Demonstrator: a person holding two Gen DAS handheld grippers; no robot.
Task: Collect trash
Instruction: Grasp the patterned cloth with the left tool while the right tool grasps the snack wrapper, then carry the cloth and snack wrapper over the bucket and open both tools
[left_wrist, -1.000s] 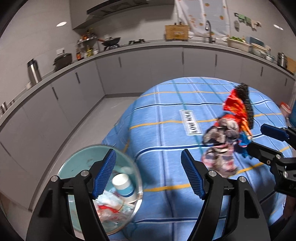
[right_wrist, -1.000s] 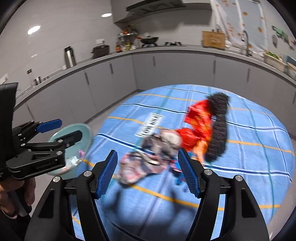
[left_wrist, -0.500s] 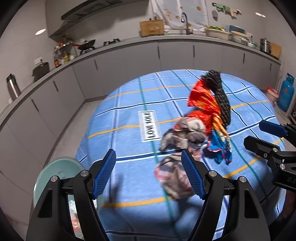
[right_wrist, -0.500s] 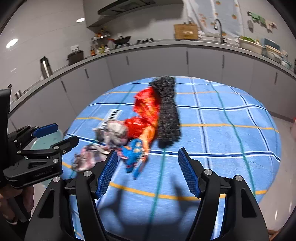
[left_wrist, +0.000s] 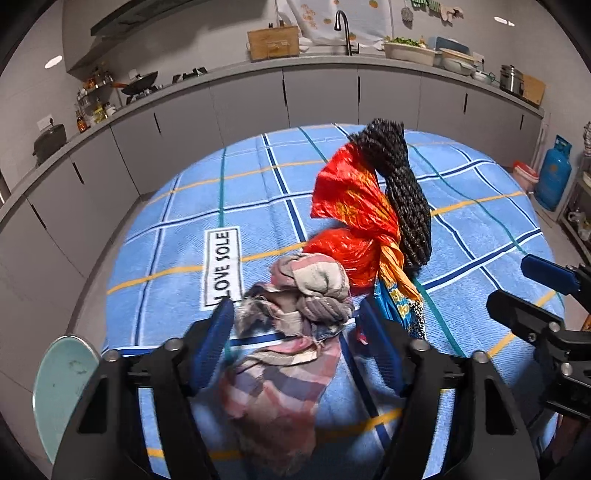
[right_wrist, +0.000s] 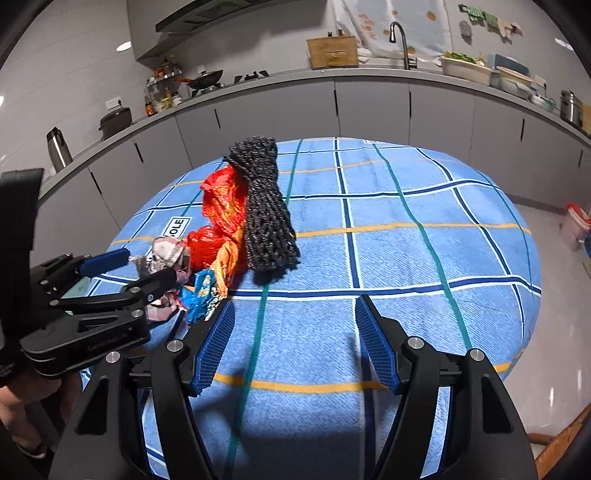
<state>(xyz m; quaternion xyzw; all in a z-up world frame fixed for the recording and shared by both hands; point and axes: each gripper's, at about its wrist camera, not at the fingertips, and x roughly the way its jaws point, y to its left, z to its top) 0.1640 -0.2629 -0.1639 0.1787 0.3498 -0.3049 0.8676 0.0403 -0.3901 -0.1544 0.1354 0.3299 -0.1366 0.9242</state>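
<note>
A crumpled pink-grey rag (left_wrist: 299, 295) lies on the blue checked table cover (left_wrist: 177, 258). My left gripper (left_wrist: 295, 328) is down over it, jaws closing with the rag between them and the pads close to its sides. Behind the rag are a red plastic bag (left_wrist: 351, 206), a black rope bundle (left_wrist: 402, 192) and a blue wrapper (left_wrist: 399, 314). My right gripper (right_wrist: 295, 306) hangs open over bare cover (right_wrist: 406, 258) with nothing between its fingers. The rope (right_wrist: 266, 214), red bag (right_wrist: 225, 206) and wrapper (right_wrist: 201, 295) lie to its front left, beside the left gripper (right_wrist: 149, 266).
A teal round bin (left_wrist: 62, 384) stands on the floor off the table's left edge. Grey kitchen cabinets (left_wrist: 321, 96) curve round behind. A blue gas cylinder (left_wrist: 554, 177) and a red-lidded container (right_wrist: 576, 225) sit on the floor at the right.
My left gripper swung from over the bin to the rag and lowered onto it, its jaws narrowing. The right gripper drifted right, so the pile now lies at its left.
</note>
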